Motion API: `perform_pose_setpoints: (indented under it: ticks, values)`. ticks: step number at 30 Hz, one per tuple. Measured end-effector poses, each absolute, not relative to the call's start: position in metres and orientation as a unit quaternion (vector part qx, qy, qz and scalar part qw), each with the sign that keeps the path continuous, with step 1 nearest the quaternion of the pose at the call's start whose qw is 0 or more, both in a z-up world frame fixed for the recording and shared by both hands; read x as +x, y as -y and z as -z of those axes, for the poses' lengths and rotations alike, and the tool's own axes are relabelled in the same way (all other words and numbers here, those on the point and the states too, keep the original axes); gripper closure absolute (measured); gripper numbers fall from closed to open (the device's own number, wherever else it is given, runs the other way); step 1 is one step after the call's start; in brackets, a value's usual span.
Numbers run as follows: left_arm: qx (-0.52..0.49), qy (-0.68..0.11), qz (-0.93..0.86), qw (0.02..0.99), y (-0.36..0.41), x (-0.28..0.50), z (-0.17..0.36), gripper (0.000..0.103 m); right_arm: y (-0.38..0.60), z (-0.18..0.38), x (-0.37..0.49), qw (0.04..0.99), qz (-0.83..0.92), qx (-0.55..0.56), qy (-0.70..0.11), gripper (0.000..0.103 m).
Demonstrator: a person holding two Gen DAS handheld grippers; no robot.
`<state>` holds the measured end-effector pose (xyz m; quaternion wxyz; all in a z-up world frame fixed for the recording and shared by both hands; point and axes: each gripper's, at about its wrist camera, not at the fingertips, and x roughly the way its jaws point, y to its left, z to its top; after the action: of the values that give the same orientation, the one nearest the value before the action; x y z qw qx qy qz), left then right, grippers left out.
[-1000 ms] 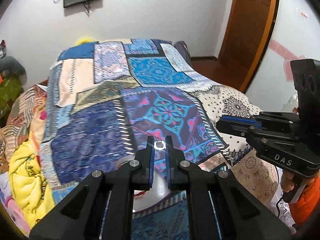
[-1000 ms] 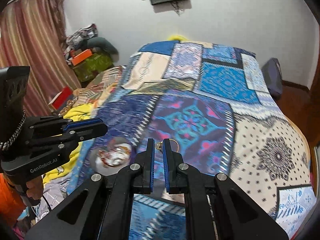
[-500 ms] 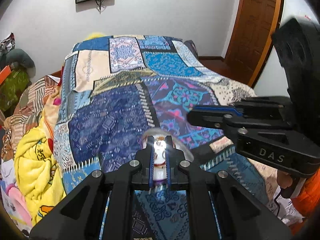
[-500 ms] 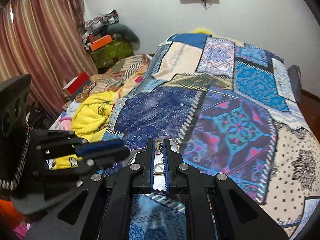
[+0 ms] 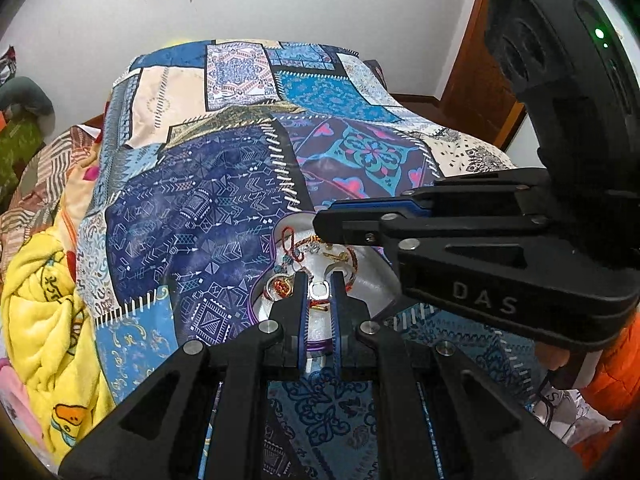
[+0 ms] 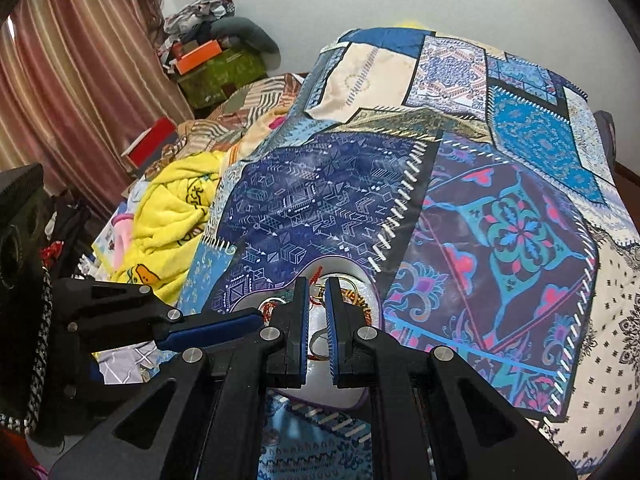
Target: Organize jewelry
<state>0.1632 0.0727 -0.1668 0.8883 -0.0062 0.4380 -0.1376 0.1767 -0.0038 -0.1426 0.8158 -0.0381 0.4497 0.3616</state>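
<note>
From the left wrist, the left gripper [image 5: 319, 280] pinches a small silver ring [image 5: 319, 290] over a silver dish [image 5: 372, 280] of tangled red-and-gold jewelry [image 5: 298, 248] on the patchwork bed [image 5: 200, 208]. From the right wrist, the right gripper [image 6: 317, 285] grips a gold ring [image 6: 320, 289] above the dish's near-left part.

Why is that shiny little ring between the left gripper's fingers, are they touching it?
Touching. The left wrist view shows the silver ring pinched between the left gripper's closed jaws, both pads against its sides, above the jewelry dish.
</note>
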Motion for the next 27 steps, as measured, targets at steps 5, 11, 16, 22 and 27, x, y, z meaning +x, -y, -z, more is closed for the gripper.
perform_pose_setpoints:
  ticks: [5, 11, 16, 22, 27]
  values:
    - [-0.015, -0.438, 0.138, 0.888, -0.078, 0.165, 0.172, 0.095, 0.000, 0.148, 0.179, 0.806, -0.369, -0.040, -0.462, 0.096]
    - [-0.011, -0.436, 0.137, 0.889, -0.078, 0.162, 0.171, 0.095, 0.003, 0.146, 0.181, 0.801, -0.365, -0.036, -0.473, 0.089]
    - [0.001, -0.433, 0.131, 0.892, -0.076, 0.159, 0.166, 0.092, 0.011, 0.134, 0.177, 0.811, -0.359, -0.030, -0.461, 0.076]
    - [0.000, -0.417, 0.112, 0.902, -0.079, 0.150, 0.148, 0.088, 0.027, 0.101, 0.163, 0.836, -0.346, -0.021, -0.426, 0.076]
    - [-0.023, -0.378, 0.093, 0.921, -0.087, 0.135, 0.114, 0.088, 0.046, 0.059, 0.139, 0.865, -0.338, -0.008, -0.372, 0.076]
